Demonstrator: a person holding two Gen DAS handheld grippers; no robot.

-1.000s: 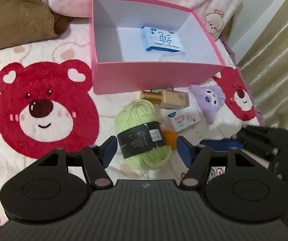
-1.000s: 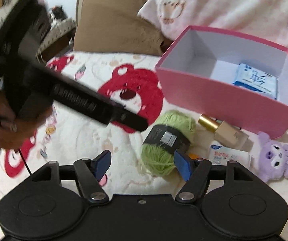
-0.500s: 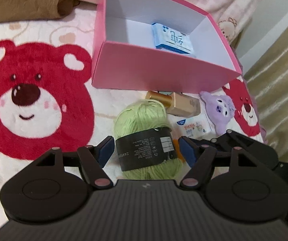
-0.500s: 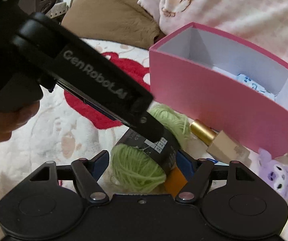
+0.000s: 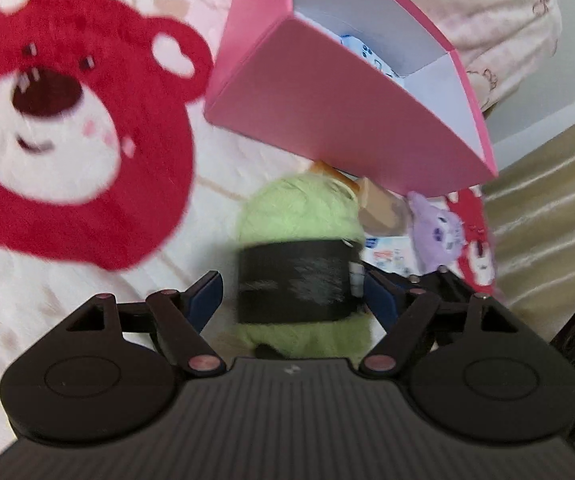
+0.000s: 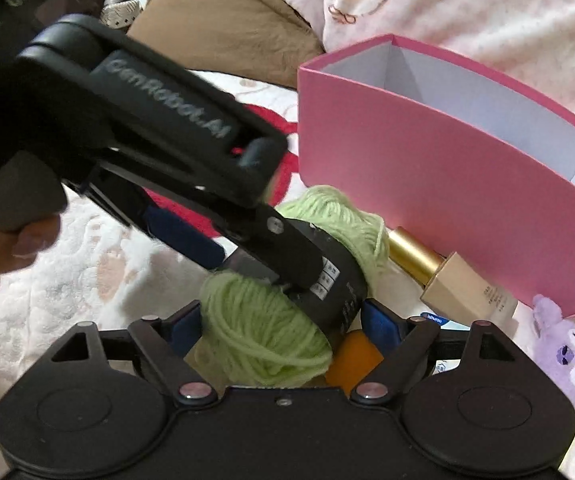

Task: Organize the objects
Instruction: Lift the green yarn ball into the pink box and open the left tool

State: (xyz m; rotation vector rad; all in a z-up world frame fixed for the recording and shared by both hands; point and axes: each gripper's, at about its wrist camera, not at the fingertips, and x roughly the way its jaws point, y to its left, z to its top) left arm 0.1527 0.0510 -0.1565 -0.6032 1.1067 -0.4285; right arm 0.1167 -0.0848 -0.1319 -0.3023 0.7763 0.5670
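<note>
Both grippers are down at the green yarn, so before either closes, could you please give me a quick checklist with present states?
1. Yarn ball between left gripper fingers: ok.
2. Yarn also between right gripper fingers: ok.
3. Both have just been opening, pads not pressing: ok.
4. Grippers clear of each other: not ok, left crosses over the yarn.
5. Pink box has room: ok.
6. Gold bottle clear of yarn: cannot tell.

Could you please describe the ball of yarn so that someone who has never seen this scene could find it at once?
Find the pink box on the bear-print blanket. Just in front of its near wall, beside a gold-capped bottle, lies the yarn. It is the only pale green, fuzzy thing there, with a black paper band round its middle.
</note>
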